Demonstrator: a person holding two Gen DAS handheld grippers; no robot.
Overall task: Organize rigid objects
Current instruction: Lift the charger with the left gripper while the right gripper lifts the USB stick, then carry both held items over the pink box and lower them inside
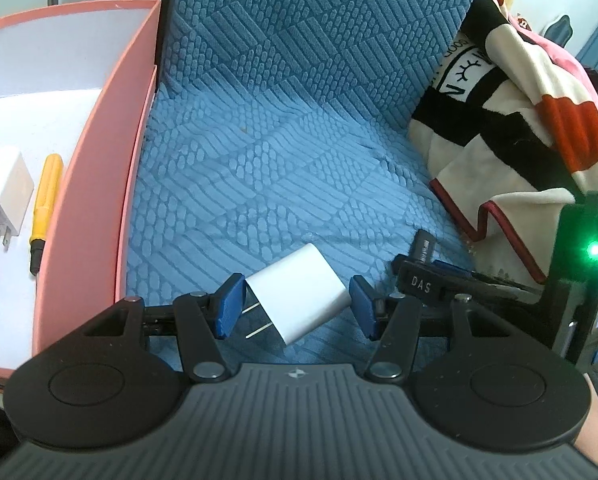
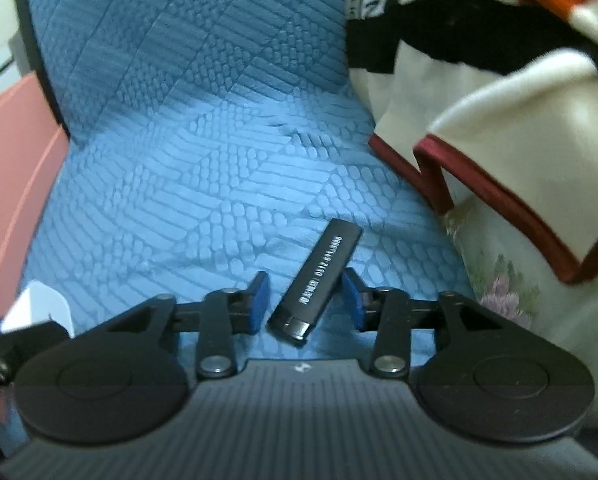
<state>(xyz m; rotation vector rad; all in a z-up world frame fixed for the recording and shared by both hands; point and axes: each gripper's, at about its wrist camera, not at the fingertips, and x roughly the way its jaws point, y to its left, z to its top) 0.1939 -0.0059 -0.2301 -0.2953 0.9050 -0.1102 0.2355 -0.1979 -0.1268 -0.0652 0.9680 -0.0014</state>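
**A:** Left gripper (image 1: 297, 306) status?

**B:** Spread wide, straddling the white charger (image 1: 299, 296) on the blue sofa cushion (image 1: 259, 160). Blue pads (image 1: 230, 306) sat either side with visible gaps, so nothing was clamped. Charger lay tilted, prongs toward the left pad.

**A:** Why that approach angle?

**B:** My read: pads lined up on the flat side faces, the widest stable grip. Prongs near the left pad could catch if it closed off-centre.

**A:** Right gripper (image 2: 305, 300)?

**B:** Also unclenched, jaws apart around the black lighter (image 2: 317, 280). Lighter lay diagonally between the fingers; the right pad looked very near or touching its side, left pad apart. Can't tell contact for sure, the frame was blurred.

**A:** Destination?

**B:** Pink box (image 1: 99, 160) just beside the cushion on the left. It held another white charger (image 1: 3, 196) and a yellow screwdriver (image 1: 45, 208) side by side, plus something red at the edge, cut off.

**A:** So progress?

**B:** Partway, I'd judge. Two items were on the cushion, both pre-grasp. Striped blanket (image 1: 519, 112) sat near the lighter; snag risk on lift.
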